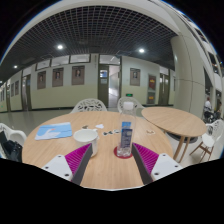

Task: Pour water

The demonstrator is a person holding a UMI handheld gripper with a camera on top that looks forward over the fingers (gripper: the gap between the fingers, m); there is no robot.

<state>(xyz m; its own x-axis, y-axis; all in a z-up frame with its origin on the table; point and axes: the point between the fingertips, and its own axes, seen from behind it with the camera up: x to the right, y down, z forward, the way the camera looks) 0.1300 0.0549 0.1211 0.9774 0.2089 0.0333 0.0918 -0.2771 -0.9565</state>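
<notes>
A clear water bottle with a blue label [125,137] stands upright on a round red coaster [123,152] on the round wooden table [105,170]. A white cup [86,135] stands on the table to the left of the bottle. My gripper [113,157] is open, its pink pads [79,158] spread wide. The bottle stands just ahead of the fingertips, nearer the right finger [146,157], with a gap at each side. Nothing is held.
A blue flat object [55,130] lies on the table's left side. White chairs [90,104] stand behind the table. A second round table [175,121] stands to the right. A corridor with doors and framed pictures lies beyond.
</notes>
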